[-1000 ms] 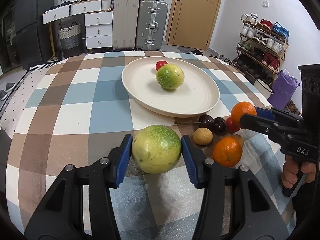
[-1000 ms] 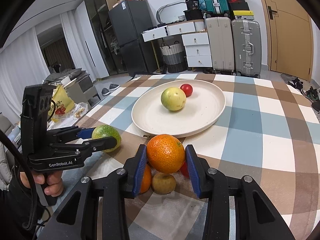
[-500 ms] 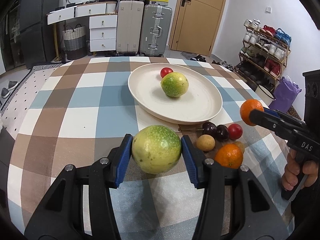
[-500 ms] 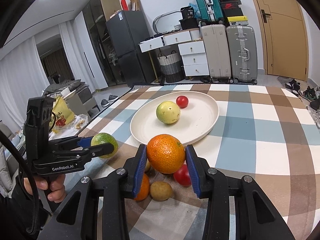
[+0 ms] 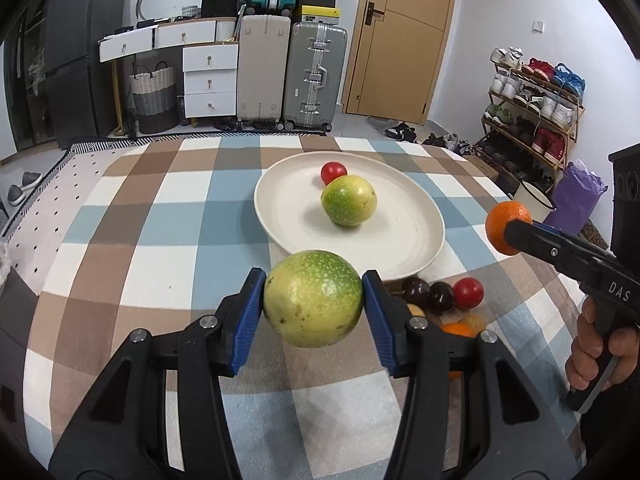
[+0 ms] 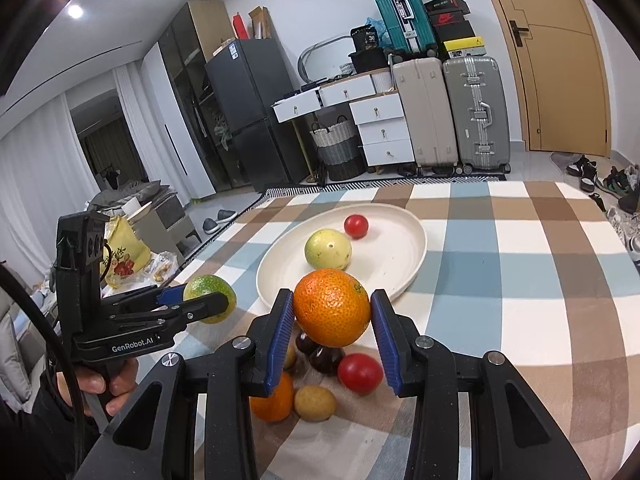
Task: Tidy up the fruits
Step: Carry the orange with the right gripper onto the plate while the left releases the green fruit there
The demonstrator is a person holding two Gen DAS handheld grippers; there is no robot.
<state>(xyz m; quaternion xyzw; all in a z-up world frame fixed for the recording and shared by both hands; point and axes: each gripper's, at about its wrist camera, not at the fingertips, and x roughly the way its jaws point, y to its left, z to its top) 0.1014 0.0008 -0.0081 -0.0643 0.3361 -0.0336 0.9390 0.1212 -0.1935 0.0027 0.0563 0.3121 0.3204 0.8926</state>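
Left gripper [image 5: 313, 302] clamps the green fruit [image 5: 313, 299] across its middle; right gripper [image 6: 331, 314] pinches the orange [image 6: 331, 307] likewise. Both look round, firm, slightly slippery: hold at the equator, squeeze gently.

Suitcases [image 5: 292, 74], white drawers [image 5: 208, 80], wooden door [image 5: 400, 36]

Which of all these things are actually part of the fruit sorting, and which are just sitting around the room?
Part of the job:
- round green-yellow fruit in left gripper
- orange in right gripper
- cream plate holding a green fruit and small red fruit
- loose fruit pile on the table

Just lying about:
- suitcases
- shoe rack
- woven basket
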